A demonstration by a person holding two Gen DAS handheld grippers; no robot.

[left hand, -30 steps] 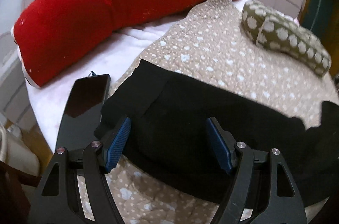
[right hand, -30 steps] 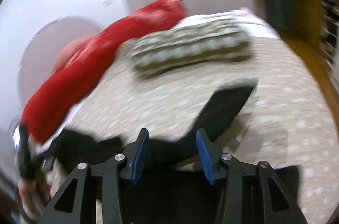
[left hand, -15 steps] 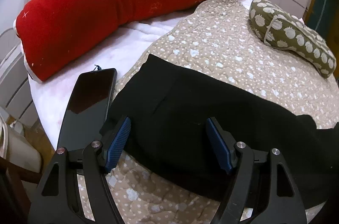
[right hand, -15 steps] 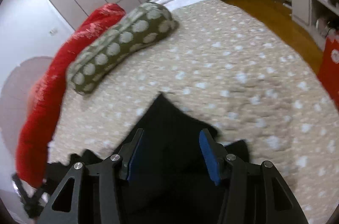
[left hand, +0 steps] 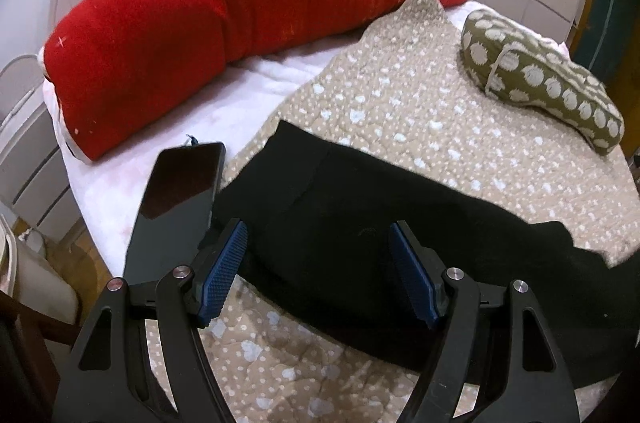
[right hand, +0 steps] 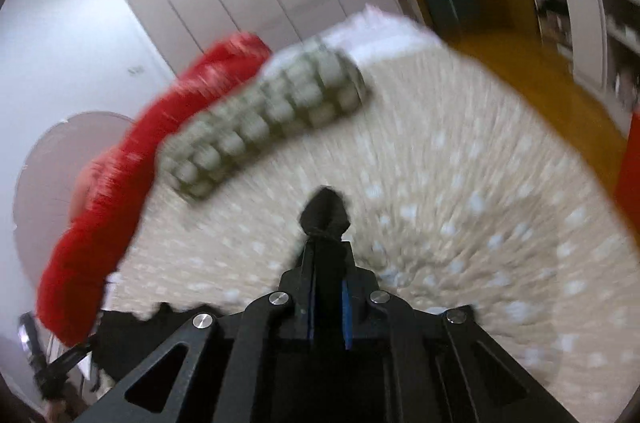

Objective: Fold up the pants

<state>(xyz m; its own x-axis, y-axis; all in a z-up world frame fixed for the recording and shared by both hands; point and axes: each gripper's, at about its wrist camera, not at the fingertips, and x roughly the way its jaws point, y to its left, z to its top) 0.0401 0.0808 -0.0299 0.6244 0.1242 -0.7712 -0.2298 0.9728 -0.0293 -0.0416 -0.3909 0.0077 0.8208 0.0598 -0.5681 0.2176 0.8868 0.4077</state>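
Black pants (left hand: 360,219) lie across a beige dotted quilt (left hand: 420,103) on a bed. In the left wrist view my left gripper (left hand: 318,269) is open, its blue pads either side of the pants' near-left part, just above the cloth. In the right wrist view my right gripper (right hand: 326,287) is shut on a bunched end of the black pants (right hand: 326,213), which sticks out past the fingertips above the quilt (right hand: 460,203). That view is blurred by motion.
A black phone (left hand: 176,207) lies on the white sheet left of the pants. A long red bolster (left hand: 224,35) lies along the headboard. An olive dotted pillow (left hand: 540,75) lies at the far right. The bed edge and wooden floor (right hand: 532,79) lie to the right.
My right gripper has shut on an end of the pants and lifted it; a second ago it was open over the cloth. My left gripper has stayed open over the pants, shifting only slightly.
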